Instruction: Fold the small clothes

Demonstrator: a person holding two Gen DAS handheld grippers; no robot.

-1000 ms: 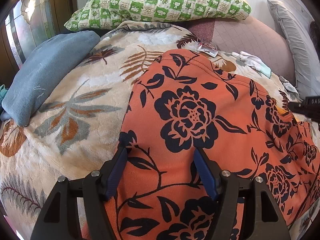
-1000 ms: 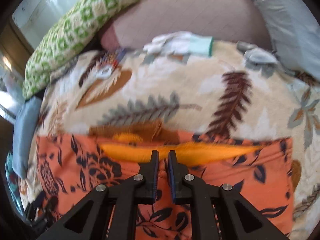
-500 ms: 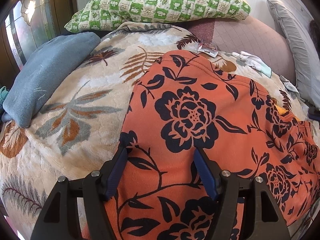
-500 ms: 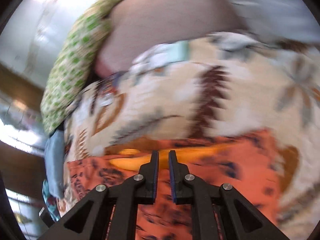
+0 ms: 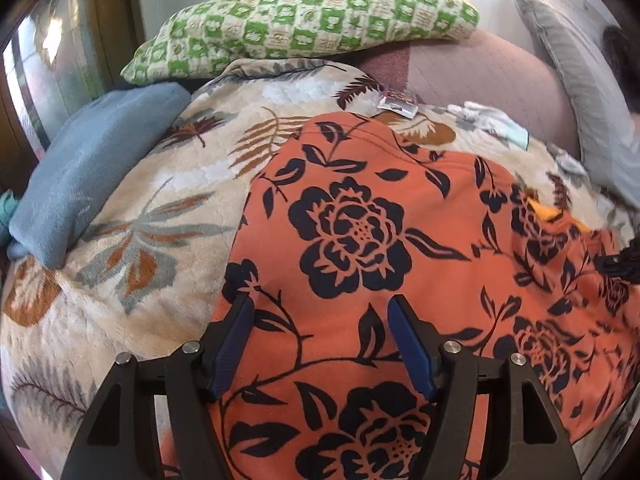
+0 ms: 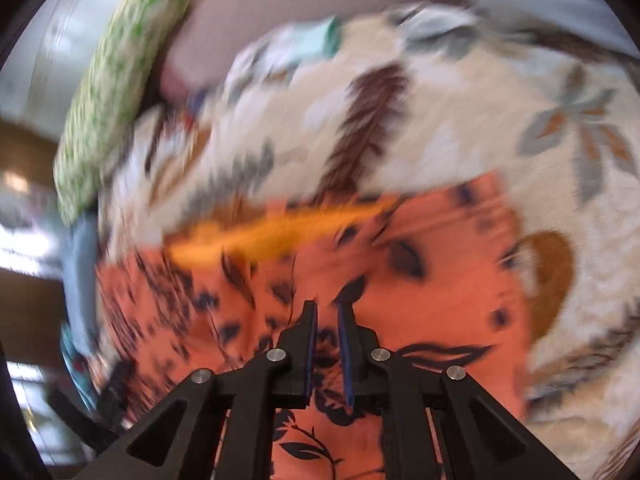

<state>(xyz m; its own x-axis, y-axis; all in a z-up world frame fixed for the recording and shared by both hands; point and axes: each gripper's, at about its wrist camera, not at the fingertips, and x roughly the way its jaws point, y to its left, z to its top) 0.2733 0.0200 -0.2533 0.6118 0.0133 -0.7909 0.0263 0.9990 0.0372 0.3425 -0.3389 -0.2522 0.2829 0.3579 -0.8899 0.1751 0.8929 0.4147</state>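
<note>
Orange floral garment (image 5: 360,240) spread flat under both claws, long axis left-right; left gripper (image 5: 320,340) spread wide over near-left edge, right gripper (image 6: 328,312) nearly shut, pinching nothing, nearer waistband.

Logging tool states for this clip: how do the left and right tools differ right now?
The left tool stands wide open over the orange floral garment; the right tool is nearly shut, with only a narrow gap. The left view is sharp, the right view blurred. Both point down at the garment, with no cloth visibly pinched.

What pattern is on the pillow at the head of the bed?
Green-and-cream checks on the pillow, clearest in the left wrist view.
</note>
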